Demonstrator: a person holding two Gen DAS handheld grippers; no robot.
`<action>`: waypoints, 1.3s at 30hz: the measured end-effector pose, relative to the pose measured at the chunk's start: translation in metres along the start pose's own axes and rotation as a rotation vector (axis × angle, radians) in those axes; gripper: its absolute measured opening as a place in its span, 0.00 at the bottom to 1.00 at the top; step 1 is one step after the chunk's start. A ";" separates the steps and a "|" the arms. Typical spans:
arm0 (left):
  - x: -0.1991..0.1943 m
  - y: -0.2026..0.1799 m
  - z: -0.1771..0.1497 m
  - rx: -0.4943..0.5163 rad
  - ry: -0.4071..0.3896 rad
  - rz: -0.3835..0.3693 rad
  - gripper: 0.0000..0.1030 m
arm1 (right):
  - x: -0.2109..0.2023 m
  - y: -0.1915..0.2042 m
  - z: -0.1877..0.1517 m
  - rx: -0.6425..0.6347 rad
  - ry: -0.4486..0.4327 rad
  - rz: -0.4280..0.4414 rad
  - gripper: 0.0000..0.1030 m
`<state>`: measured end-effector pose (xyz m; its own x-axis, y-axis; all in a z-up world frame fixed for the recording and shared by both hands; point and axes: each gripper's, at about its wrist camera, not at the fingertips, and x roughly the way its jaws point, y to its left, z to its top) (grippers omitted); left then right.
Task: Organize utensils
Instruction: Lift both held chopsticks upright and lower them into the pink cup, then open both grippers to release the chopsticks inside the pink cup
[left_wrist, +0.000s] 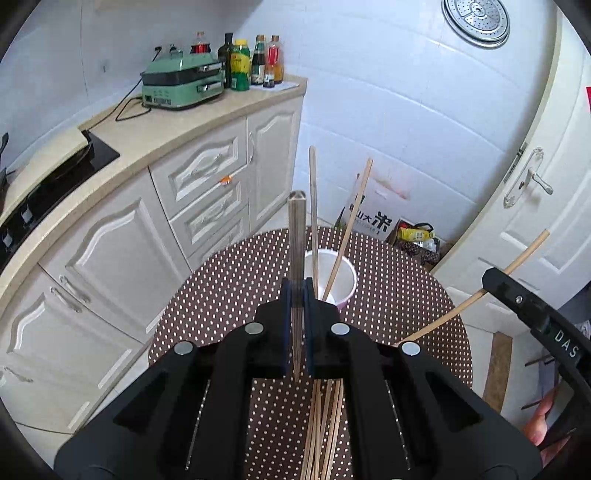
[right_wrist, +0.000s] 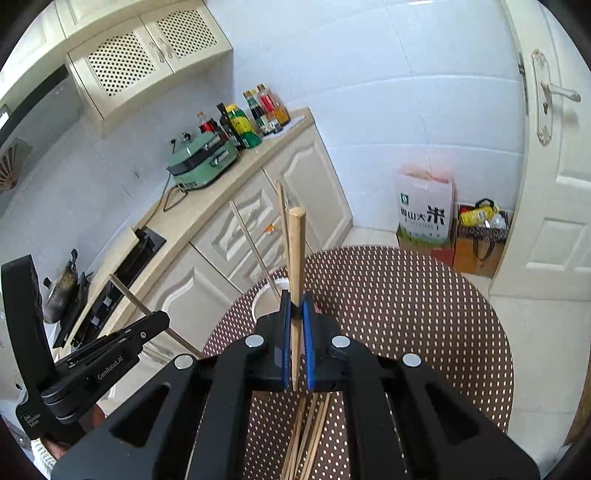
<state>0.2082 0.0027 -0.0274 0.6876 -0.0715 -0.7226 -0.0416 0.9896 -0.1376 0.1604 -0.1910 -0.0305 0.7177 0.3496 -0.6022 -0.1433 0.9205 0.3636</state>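
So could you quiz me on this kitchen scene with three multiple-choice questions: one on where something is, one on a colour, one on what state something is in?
1. Where is the white cup?
A. On the dotted table
B. On the counter
C. On the floor by the door

2. What colour is the cooker on the counter?
A. Red
B. Green
C. Black

3. What is the right gripper doing?
A. Hanging open and empty
B. Shut on a bottle
C. Shut on a wooden chopstick

Answers:
1 A: the cup stands on the brown table with white dots, two chopsticks leaning in it.
2 B: its casing is pale green.
3 C: the blue pads clamp the wooden chopstick, which points upward. The left gripper likewise pinches a metal chopstick.
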 end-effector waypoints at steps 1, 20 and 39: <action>-0.002 0.000 0.004 -0.004 -0.006 -0.003 0.06 | -0.001 0.000 0.002 -0.003 -0.008 0.001 0.05; -0.017 -0.004 0.078 -0.039 -0.132 -0.046 0.06 | 0.012 0.020 0.063 -0.064 -0.109 0.023 0.05; 0.092 -0.001 0.074 -0.039 0.071 -0.032 0.06 | 0.115 0.006 0.045 -0.080 0.121 -0.018 0.05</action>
<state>0.3248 0.0041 -0.0436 0.6362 -0.1129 -0.7633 -0.0501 0.9811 -0.1868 0.2723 -0.1529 -0.0652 0.6338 0.3470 -0.6913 -0.1883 0.9361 0.2972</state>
